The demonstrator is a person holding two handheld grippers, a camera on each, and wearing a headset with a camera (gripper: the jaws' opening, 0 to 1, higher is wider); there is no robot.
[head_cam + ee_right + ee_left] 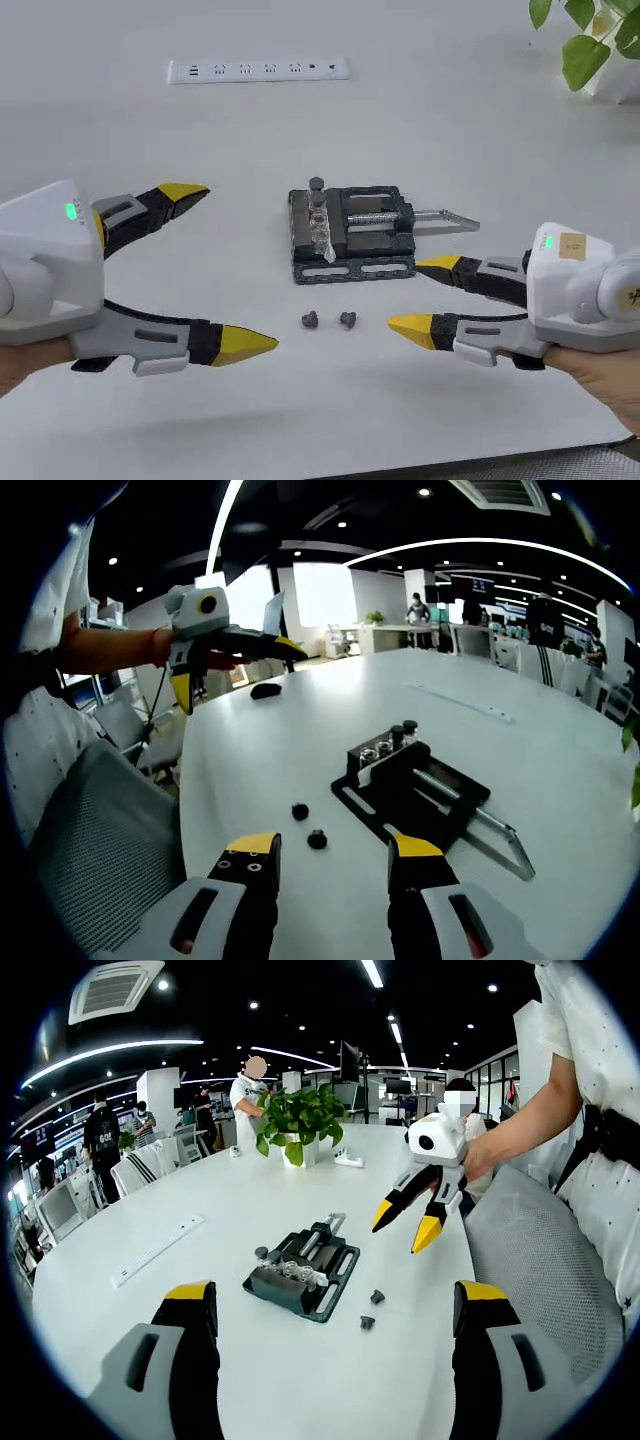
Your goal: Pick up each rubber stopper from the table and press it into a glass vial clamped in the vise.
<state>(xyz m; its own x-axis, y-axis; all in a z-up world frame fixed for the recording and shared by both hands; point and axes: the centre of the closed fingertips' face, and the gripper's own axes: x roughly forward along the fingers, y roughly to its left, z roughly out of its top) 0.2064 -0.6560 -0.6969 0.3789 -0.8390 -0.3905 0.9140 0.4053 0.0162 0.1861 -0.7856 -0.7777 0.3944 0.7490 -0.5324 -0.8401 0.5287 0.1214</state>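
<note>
the left dark rubber stopper [310, 320] and right dark rubber stopper [347, 319] lie on the white counter [450, 120], just before the black metal vise [352, 262] clamping the clear glass vials [322, 238]. the right hand-held gripper [420, 297], half open and empty, points at them and looks slightly nearer. the left hand-held gripper [230, 267] gapes wide, empty.

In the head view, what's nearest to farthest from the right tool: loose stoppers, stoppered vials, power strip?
1. Loose stoppers, just left of the right tool.
2. Stoppered vials, at the vise's far end.
3. Power strip, far back left.
</note>
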